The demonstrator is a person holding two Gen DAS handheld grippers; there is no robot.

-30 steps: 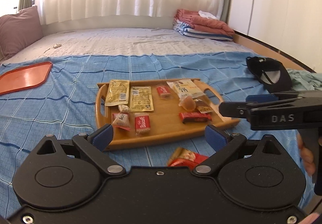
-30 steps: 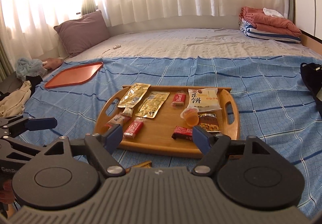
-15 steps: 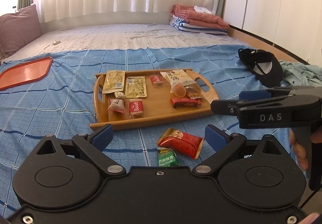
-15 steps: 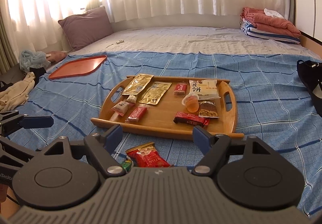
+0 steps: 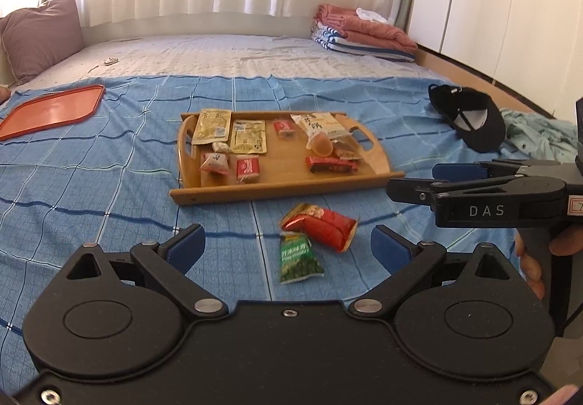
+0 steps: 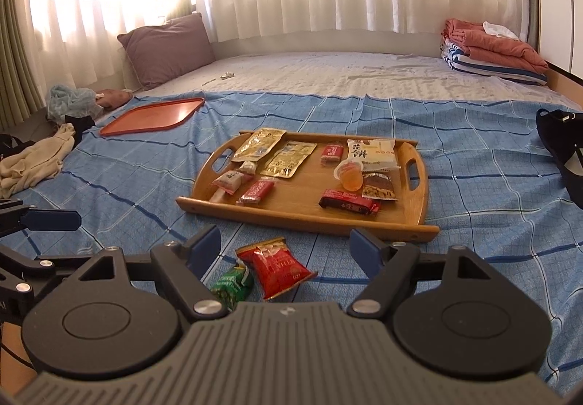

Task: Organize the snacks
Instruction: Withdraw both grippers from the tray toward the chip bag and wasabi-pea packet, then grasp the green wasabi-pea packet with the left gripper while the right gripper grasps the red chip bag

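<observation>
Left wrist view: the left gripper hangs over the blue checked bedspread with its jaws wide apart and nothing between the pads. Just ahead lie two loose snacks, a red packet and a green packet, touching each other and lying near the front edge of the wooden tray but outside it. The tray already carries about a dozen small wrapped snacks spread over its floor. The right gripper enters from the right edge, held by a hand; from the right wrist view its jaws also stand apart and empty, the red packet and green packet lying below and between the fingers.

An orange tray lies empty, well apart to the left; a black cap rests to the right.

Likely hazards: because the two packets touch, a closing grip aimed at one may catch or drag the other. Both are slick, puffed pouches on soft bedding, so the pads could press them into the mattress and slip off, or pinch only a crimped edge. With both grippers close over the same spot, they may collide. A careless placement could also knock the crowded items on the tray.
</observation>
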